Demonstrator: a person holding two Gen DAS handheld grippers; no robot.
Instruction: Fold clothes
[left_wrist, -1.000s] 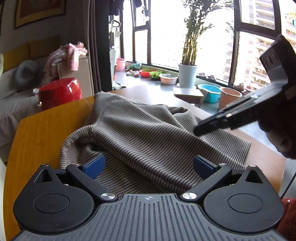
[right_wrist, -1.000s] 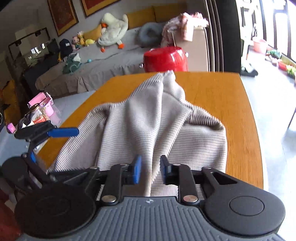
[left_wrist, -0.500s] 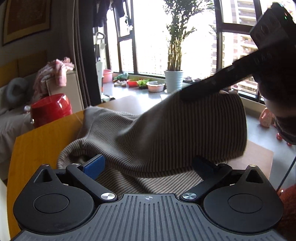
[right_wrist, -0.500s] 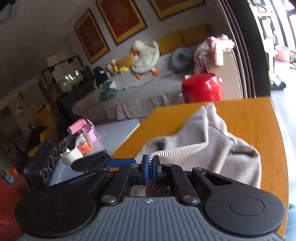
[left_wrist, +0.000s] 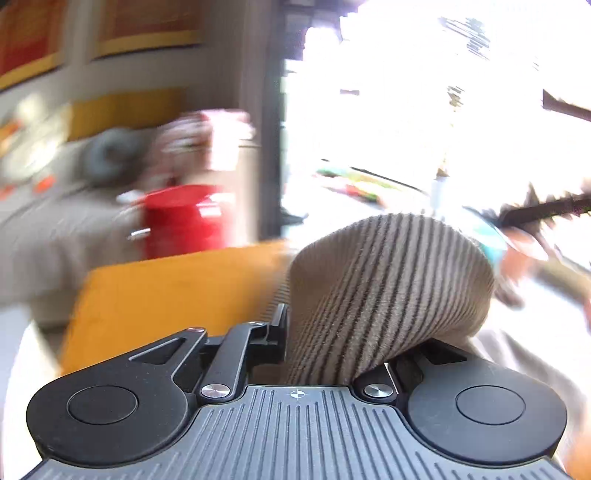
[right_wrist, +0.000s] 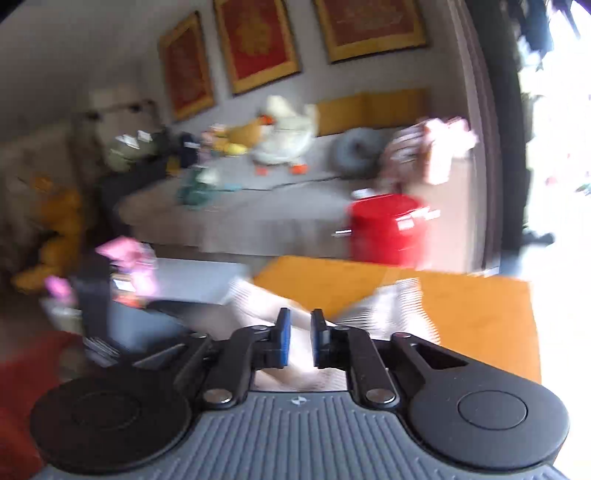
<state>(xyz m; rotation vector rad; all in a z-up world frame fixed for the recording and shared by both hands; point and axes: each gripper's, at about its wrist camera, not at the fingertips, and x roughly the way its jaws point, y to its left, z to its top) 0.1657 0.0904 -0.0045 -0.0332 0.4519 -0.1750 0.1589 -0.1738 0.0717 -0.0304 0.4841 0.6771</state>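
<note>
In the left wrist view, blurred by motion, the left hand-held gripper is clamped on a bunched fold of the one striped garment, which bulges up over the right finger and hides it, above the orange-yellow counter. Beyond the counter's far edge stand one red container, a grey sofa and a bright window, with two framed pictures on the wall. At the right edge the dark tip of the other tool shows, too smeared to read. In the right wrist view, the right hand-held gripper has its two blue-padded fingers a narrow gap apart, with pale striped cloth lying on the counter beneath and ahead of them; whether they pinch it I cannot tell. Behind are the same red container, the sofa bearing one white duck toy, and three red, gold-framed pictures.
</note>
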